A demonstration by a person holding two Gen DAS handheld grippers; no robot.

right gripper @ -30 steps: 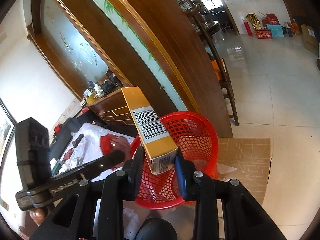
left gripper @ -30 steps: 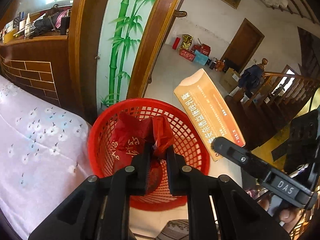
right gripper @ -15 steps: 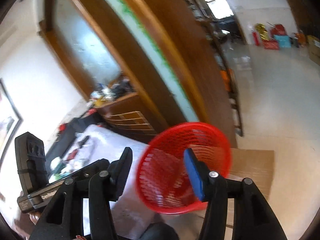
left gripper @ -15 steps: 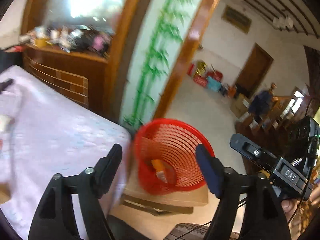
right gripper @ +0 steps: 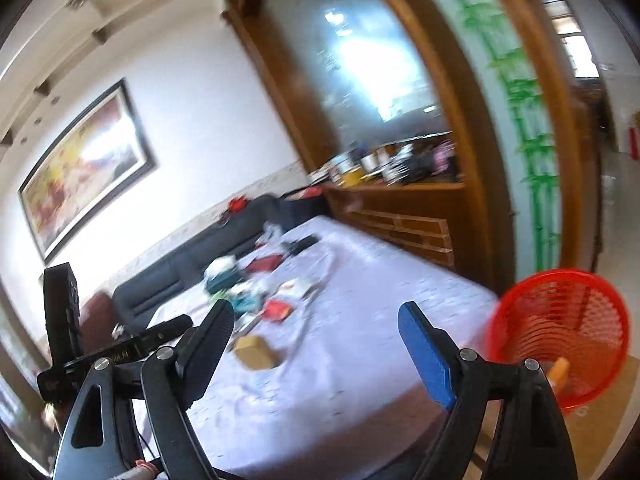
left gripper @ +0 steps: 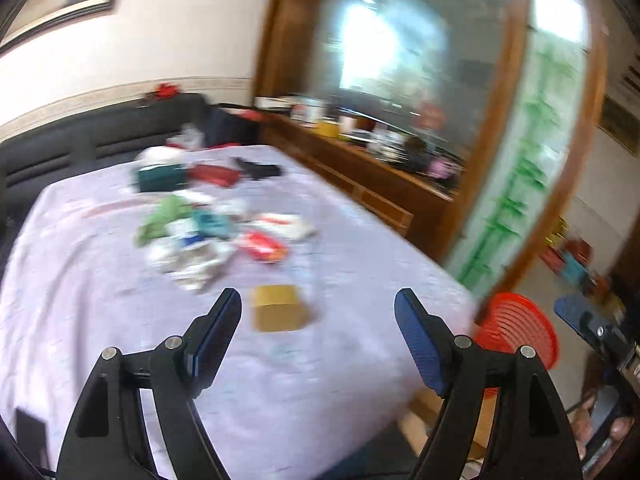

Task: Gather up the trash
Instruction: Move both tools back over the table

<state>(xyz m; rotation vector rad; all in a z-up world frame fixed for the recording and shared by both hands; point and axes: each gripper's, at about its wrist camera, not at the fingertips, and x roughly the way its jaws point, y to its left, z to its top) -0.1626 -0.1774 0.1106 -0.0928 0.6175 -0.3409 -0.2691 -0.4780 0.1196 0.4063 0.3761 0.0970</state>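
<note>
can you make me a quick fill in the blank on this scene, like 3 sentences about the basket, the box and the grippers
1. The mesh basket beside the bed is coloured ____.
2. The small cardboard box lies on the ____, apart from the pile of litter.
3. The left gripper has ____ between its fingers; the right gripper, jaws opening, is the same.

Missing words: red; bed; nothing

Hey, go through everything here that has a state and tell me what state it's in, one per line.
left gripper: open, empty
right gripper: jaws opening, empty
red basket: upright beside the bed, an orange item inside
yellow box: lying on the sheet
trash pile: scattered on the bed
</note>
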